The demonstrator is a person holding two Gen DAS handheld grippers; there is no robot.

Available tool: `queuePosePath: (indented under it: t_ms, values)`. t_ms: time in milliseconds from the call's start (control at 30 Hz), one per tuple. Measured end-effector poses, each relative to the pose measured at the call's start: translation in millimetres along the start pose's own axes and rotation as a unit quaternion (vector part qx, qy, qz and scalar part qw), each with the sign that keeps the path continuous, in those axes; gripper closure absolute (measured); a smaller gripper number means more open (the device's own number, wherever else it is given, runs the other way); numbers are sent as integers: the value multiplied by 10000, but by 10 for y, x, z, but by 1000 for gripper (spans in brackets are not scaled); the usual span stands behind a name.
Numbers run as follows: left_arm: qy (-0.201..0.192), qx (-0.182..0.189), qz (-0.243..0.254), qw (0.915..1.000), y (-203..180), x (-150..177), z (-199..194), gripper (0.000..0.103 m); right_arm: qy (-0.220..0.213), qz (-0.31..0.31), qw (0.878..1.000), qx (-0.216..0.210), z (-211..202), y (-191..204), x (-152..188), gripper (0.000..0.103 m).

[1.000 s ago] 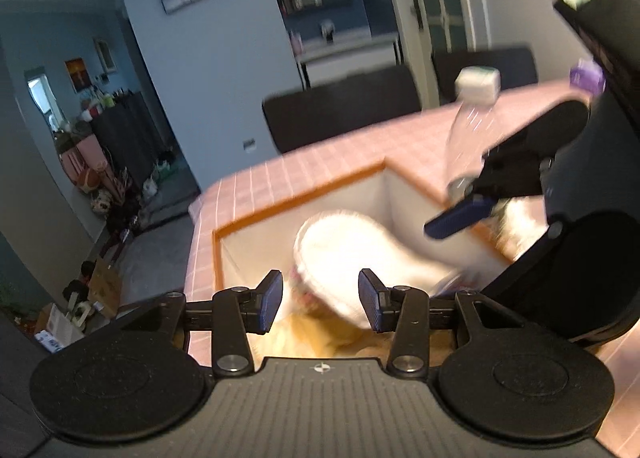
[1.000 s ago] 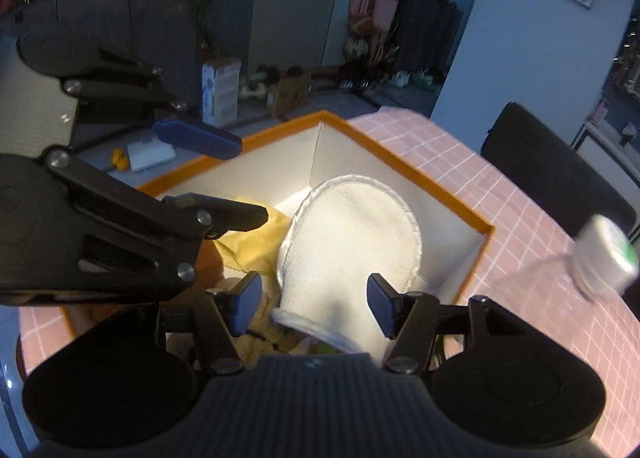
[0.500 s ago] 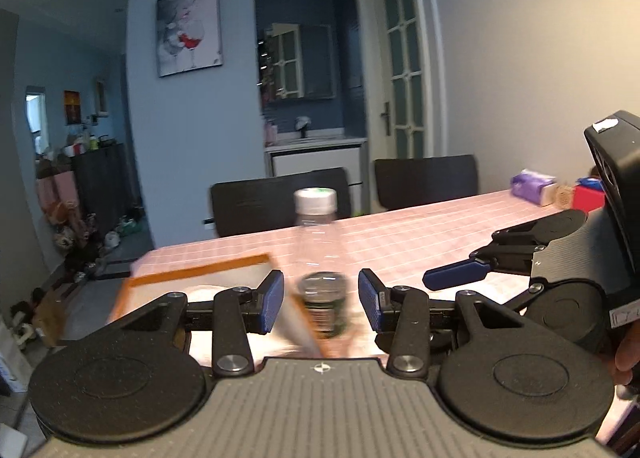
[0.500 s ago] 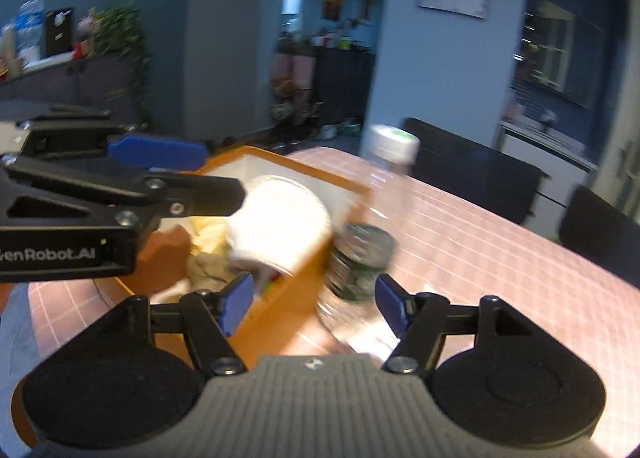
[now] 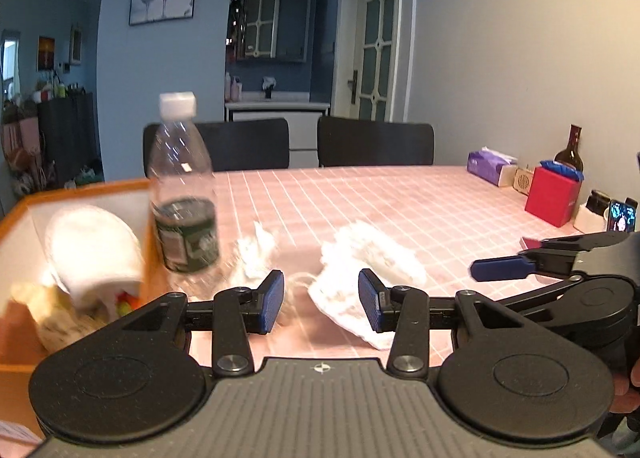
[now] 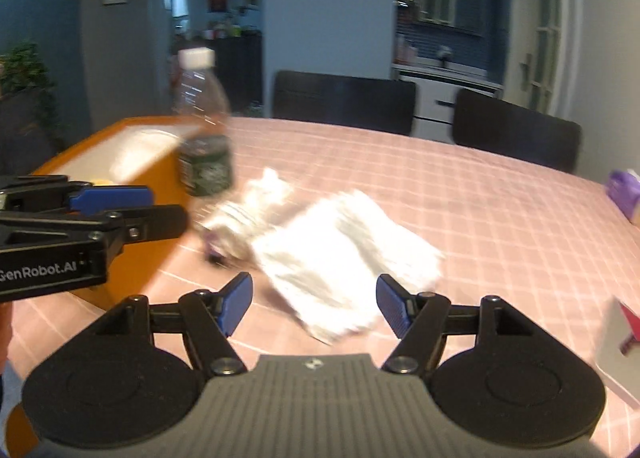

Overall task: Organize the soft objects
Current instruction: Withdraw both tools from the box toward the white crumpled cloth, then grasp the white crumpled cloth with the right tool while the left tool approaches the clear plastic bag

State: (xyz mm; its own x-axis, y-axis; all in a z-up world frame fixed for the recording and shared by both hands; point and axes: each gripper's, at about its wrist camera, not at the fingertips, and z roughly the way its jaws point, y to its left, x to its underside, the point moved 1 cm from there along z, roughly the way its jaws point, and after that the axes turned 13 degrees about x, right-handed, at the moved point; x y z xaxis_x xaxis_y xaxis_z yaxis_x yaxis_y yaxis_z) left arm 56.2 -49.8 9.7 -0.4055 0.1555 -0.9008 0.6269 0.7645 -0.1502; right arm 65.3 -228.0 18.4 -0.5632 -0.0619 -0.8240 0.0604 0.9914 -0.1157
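White cloth (image 6: 344, 254) spread on pink worktop (image 5: 400, 202), crumpled tissue (image 5: 256, 254) beside; bottle (image 5: 182, 194) stood between cloth and orange box (image 5: 80, 191). Left hand-held gripper (image 5: 321, 300) half open, empty; right hand-held gripper (image 6: 314, 306) just widened, empty.

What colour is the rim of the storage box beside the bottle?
Orange. The box has an orange rim and white inner walls, clearest in the left wrist view, next to the bottle.

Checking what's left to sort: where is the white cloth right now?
The white cloth lies flat on the pink checked table, just ahead of the open right gripper, right of the plastic bottle and the orange box.
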Motion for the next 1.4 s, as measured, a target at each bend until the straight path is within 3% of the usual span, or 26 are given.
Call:
queuePosePath:
  t_ms: [167,433,467,567,667,833,967,1033,1100,1167,1200,1267,1400]
  values:
    - [97,-115,-119,9998,-24,208,159,53,289,424,9986,117,221,-280,205,35]
    - [228,-432,-353,9982,31,264,479,53,402,474,9980,-66,535,-283,233,35]
    - [206,-435,-339,9983,34,246,484,53,369,465,9982,-115,564,-278,219,33]
    - [245,-529,-341,9977,55,195,569,53,205,356,9990,-196,623,-235,120,13]
    - [446,-776,-338,9954,95,186,647,55,68,45,9998,-204,751,-153,35,4]
    - [560,-944,-303,9935,139,202,668,57,-118,-659,9975,-242,977,-7,15,3]
    - [674,-868,-247,9936,124,222,704,57,173,-604,9971,-436,1191,-21,49,3]
    - [716,-831,-229,9937,108,235,715,57,353,-326,9968,-635,1240,-80,81,8]
    - [744,-807,-234,9937,99,253,717,56,536,-78,9960,-713,1250,-141,116,34]
    - [765,-776,-250,9937,87,260,721,57,562,-17,9965,-613,1204,-186,158,51]
    - [762,-752,-254,9939,78,264,716,57,590,7,9966,-582,1169,-207,180,69]
    - [752,-702,-251,9944,58,272,703,57,662,133,9965,-500,1080,-254,230,88]
    - [686,-545,-156,9960,22,287,661,57,793,413,9959,-143,855,-377,311,96]
